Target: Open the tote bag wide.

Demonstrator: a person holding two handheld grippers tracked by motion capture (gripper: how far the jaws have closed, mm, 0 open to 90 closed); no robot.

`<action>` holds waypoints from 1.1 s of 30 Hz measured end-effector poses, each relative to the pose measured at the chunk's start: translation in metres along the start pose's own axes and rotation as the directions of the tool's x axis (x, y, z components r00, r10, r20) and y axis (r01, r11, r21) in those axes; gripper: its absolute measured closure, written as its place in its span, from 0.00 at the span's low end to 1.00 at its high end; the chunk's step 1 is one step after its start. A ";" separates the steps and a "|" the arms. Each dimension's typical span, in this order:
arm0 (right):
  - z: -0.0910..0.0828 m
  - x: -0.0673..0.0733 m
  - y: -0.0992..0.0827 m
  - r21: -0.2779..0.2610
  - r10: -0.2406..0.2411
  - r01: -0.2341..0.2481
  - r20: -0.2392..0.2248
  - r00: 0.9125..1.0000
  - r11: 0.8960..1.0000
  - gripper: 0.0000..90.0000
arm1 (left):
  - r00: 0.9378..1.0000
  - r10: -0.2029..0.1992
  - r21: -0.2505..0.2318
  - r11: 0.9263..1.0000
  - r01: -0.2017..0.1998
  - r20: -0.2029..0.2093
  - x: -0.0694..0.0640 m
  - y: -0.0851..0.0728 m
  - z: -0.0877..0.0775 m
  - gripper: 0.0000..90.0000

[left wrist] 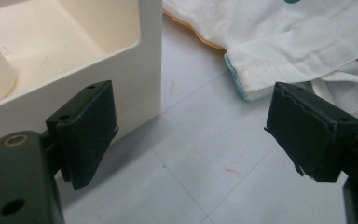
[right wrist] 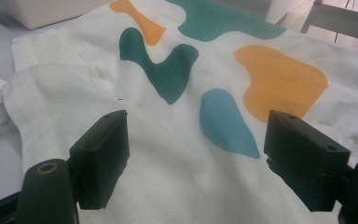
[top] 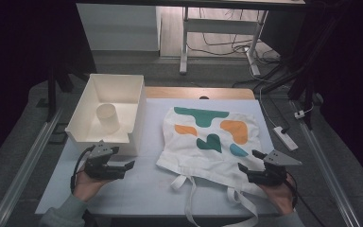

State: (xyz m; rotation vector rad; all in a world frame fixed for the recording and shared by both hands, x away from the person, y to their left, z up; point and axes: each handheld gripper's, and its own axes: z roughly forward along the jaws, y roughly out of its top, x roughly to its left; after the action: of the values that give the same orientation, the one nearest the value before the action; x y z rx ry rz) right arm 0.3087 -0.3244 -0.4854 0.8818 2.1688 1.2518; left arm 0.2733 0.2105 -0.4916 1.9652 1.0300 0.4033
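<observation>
Table [top: 137, 184]: bag [top: 212, 137] (flat) under right gripper [top: 251, 166]

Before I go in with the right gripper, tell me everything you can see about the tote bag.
The tote bag is white woven cloth, lying flat but rumpled on the table's white mat, right of the cream bin. It is printed with teal, orange and light-blue blobs. Its long white handles trail toward the near table edge, one hanging over it. The near edge is folded and creased. The right gripper stands over its near right corner, jaws open; contact with the cloth cannot be judged.
</observation>
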 end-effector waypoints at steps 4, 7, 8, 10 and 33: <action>0.001 0.000 -0.001 0.005 -0.010 0.010 0.005 1.000 1.000 0.25 | 1.000 0.003 0.005 1.000 -0.003 0.008 0.000 -0.001 0.000 0.19; 0.001 0.001 -0.001 0.005 -0.015 0.015 0.008 1.000 1.000 0.25 | 1.000 0.008 0.008 1.000 -0.008 0.009 -0.002 -0.001 0.001 0.19; 0.001 0.001 -0.001 0.005 -0.017 0.017 0.010 1.000 1.000 0.25 | 1.000 0.009 0.008 1.000 -0.009 0.011 -0.002 -0.001 0.001 0.19; 0.002 0.002 -0.001 0.009 -0.020 0.019 0.012 1.000 1.000 0.25 | 1.000 0.012 0.009 1.000 -0.012 0.012 -0.002 -0.001 0.001 0.19; 0.001 0.006 0.000 0.004 -0.048 0.048 0.031 0.998 0.999 0.25 | 0.996 0.073 0.002 0.997 -0.073 0.042 -0.021 0.002 -0.003 0.21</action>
State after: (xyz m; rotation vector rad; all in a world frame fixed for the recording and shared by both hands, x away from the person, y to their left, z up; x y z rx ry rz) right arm 0.3051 -0.3196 -0.4860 0.8394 2.1554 1.2040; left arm 0.2592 0.1950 -0.4864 2.0103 0.9349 0.3986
